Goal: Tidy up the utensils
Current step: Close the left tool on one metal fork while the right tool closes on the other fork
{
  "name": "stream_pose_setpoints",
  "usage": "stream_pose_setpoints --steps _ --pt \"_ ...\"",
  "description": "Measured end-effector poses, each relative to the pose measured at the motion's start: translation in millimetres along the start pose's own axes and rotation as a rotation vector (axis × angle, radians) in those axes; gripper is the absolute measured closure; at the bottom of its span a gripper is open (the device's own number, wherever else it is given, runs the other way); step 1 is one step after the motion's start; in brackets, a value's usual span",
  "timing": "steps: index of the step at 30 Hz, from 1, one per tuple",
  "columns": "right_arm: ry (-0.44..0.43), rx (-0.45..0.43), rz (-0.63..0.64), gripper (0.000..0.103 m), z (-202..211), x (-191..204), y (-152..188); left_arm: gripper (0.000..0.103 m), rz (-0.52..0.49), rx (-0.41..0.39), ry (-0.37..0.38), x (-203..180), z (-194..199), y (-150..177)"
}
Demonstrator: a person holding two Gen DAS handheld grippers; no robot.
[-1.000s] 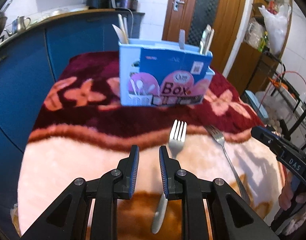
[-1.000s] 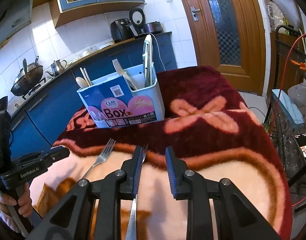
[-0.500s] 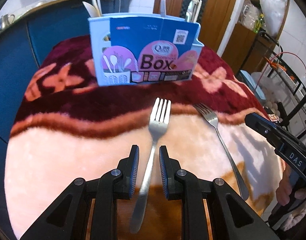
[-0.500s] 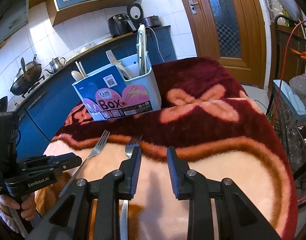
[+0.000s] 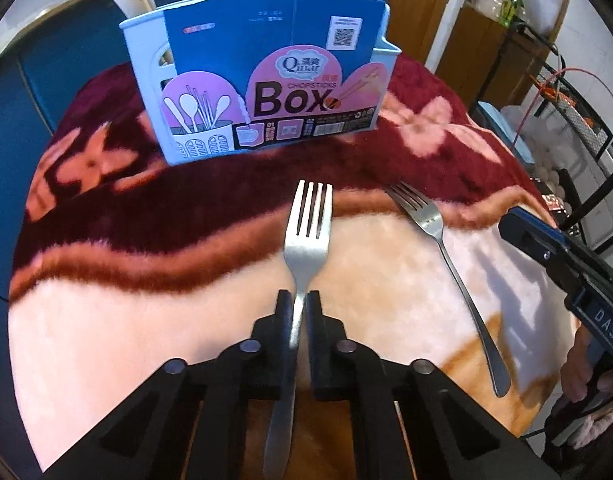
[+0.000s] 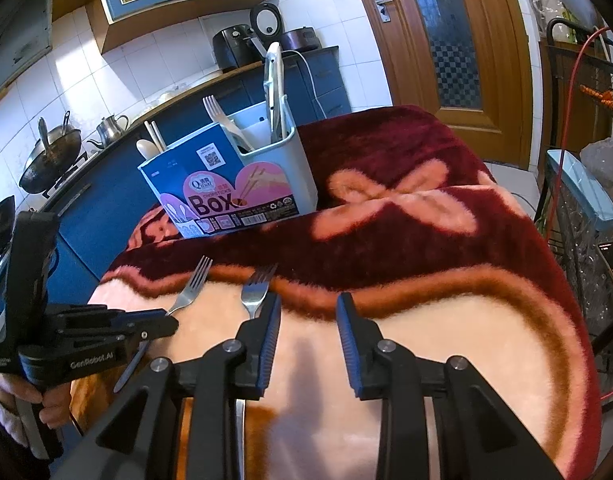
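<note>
With its jaws closed on the neck of a fork (image 5: pixel 307 240), the left gripper (image 5: pixel 299 300) has its pickup made. Right gripper (image 6: pixel 308 312) narrowly open, empty, second fork (image 6: pixel 255 292) just left of it. Next: lift toward the box (image 5: pixel 266 80) beyond.

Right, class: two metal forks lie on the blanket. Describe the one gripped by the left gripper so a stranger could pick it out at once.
Start at the pale blue utensil box standing on the dark red and pink flowered blanket. In front of it lie two silver metal forks, tines toward the box. The held fork is the one whose neck is pinched in the black left gripper, unlike the free fork beside it.
</note>
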State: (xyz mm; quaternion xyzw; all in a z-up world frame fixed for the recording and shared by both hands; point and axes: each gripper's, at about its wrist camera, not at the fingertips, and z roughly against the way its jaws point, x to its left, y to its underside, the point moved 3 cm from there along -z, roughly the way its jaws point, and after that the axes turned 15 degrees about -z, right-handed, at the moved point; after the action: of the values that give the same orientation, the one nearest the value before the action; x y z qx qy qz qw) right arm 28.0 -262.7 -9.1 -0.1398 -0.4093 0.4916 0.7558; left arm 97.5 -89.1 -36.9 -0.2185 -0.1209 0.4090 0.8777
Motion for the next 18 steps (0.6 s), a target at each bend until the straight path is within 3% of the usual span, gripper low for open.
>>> stream_pose_setpoints --steps 6,12,18 --pt "0.001 0.019 0.017 0.070 -3 5 3 0.099 0.066 -0.091 0.016 7 8 8" --pt "-0.007 0.060 0.034 0.068 -11 14 7 0.099 0.153 -0.247 0.011 23 33 21" --pt "-0.001 0.123 0.051 0.068 -27 24 11 0.099 0.149 -0.371 -0.029 26 55 29"
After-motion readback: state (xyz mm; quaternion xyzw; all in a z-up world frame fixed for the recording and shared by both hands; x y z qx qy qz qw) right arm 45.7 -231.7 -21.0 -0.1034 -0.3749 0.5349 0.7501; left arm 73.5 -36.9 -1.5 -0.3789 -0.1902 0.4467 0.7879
